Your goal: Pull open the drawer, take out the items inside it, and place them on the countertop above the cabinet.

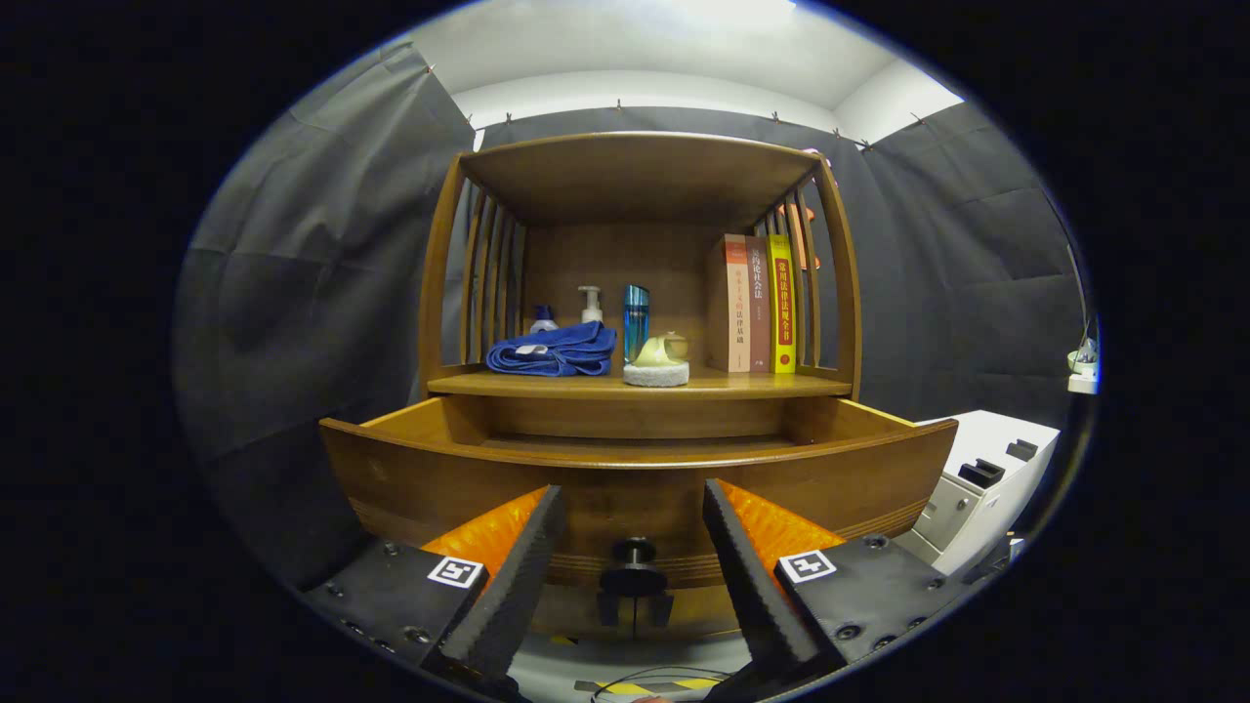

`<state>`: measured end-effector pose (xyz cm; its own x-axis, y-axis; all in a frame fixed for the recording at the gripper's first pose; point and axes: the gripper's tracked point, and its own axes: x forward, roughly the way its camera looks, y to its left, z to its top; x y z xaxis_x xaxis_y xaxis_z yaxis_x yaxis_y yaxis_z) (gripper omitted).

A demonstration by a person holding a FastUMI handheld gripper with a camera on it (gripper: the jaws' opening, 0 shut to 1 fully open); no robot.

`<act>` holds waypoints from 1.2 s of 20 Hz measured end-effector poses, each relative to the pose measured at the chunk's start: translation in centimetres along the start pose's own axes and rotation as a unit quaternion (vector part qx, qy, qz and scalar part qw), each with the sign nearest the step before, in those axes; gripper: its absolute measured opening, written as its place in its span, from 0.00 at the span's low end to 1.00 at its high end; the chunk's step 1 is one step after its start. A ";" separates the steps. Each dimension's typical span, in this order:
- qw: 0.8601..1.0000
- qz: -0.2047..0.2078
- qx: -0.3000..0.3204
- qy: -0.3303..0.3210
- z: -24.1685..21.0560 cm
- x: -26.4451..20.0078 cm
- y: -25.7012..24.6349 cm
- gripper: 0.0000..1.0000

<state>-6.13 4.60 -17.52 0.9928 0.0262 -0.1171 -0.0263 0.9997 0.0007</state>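
Drawer (635,469) pulled out toward claw, wooden, curved front; inside looks bare as far as visible, bottom mostly hidden by front panel. Dark knob (635,576) at front centre, between the fingers, not touched. Claw (633,571) wide apart, holding nothing; fingers flank knob w/ gap each side.

Counter (742,386) directly above drawer, inside wooden cabinet (635,176) w/ slatted sides. On counter, L to R: folded blue cloth (555,350), two pump bottles (589,305) behind it, blue bottle (636,322), small pale item on white round pad (657,363), three upright books (754,303) against right slats. Book spines carry Chinese writing, too small to read reliably; yellow spine has red chars.

White unit (986,478) w/ dark handles just right of drawer. Dark cloth wall behind & both sides.
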 end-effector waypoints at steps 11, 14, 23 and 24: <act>0.999 -0.011 -0.037 0.005 -1.2 1.8 0.3 0.96; 0.999 -0.010 -0.035 0.009 -1.4 2.6 0.1 0.96; 0.999 -0.011 -0.030 0.024 -1.4 8.3 0.1 0.97; 0.999 -0.012 -0.028 0.028 -1.6 8.9 0.1 0.97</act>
<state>2.52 4.94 -20.12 0.9850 0.0012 -0.1727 -0.0113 0.9983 -0.0578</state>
